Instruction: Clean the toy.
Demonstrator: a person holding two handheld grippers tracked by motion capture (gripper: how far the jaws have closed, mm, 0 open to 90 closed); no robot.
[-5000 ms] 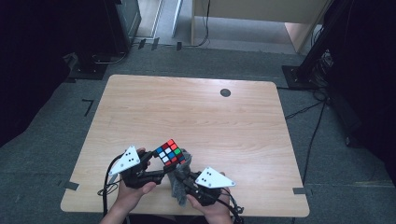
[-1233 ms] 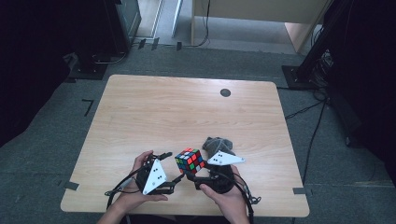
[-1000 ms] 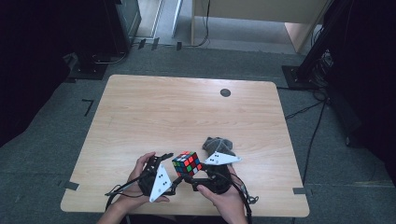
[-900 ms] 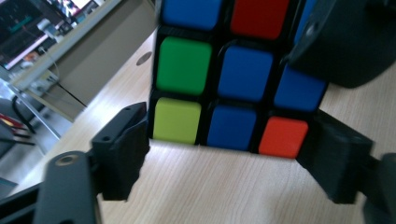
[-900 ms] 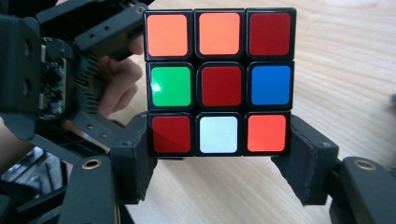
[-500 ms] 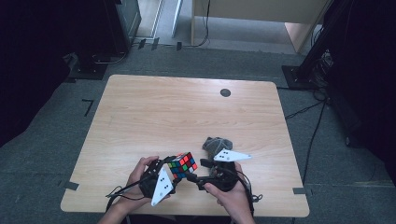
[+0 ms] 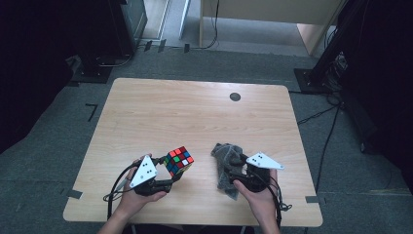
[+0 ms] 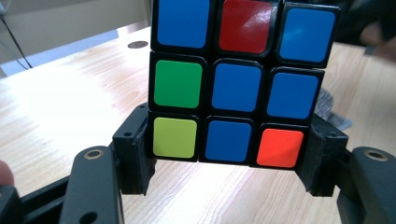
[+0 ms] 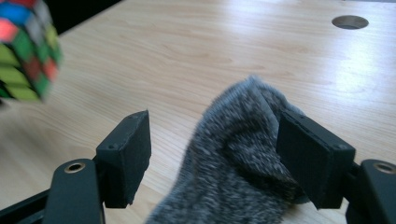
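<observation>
A scrambled colour cube [image 7: 178,161] hangs just above the wooden table [image 7: 195,117] near its front edge, with my left gripper [image 7: 171,174] shut on its bottom layer. In the left gripper view both pads press on the cube [image 8: 236,84], whose face is mostly blue. To the right, my right gripper [image 7: 233,174] stands by a crumpled grey cloth [image 7: 225,158]. Its jaws have just been closing with the cloth [image 9: 238,154] between them. The right pad touches the cloth and the left pad stands apart from it. The cube [image 9: 25,51] shows blurred at the far left.
A round dark hole [image 7: 235,96] sits in the tabletop near the far edge. Cables trail from both grippers over the front edge. Bare wood stretches across the middle and far half of the table. Dark stands and floor surround it.
The two hands were together at the cube; my left gripper shut on it and carried it left. My right gripper let go of the cube and moved right to the grey cloth.
</observation>
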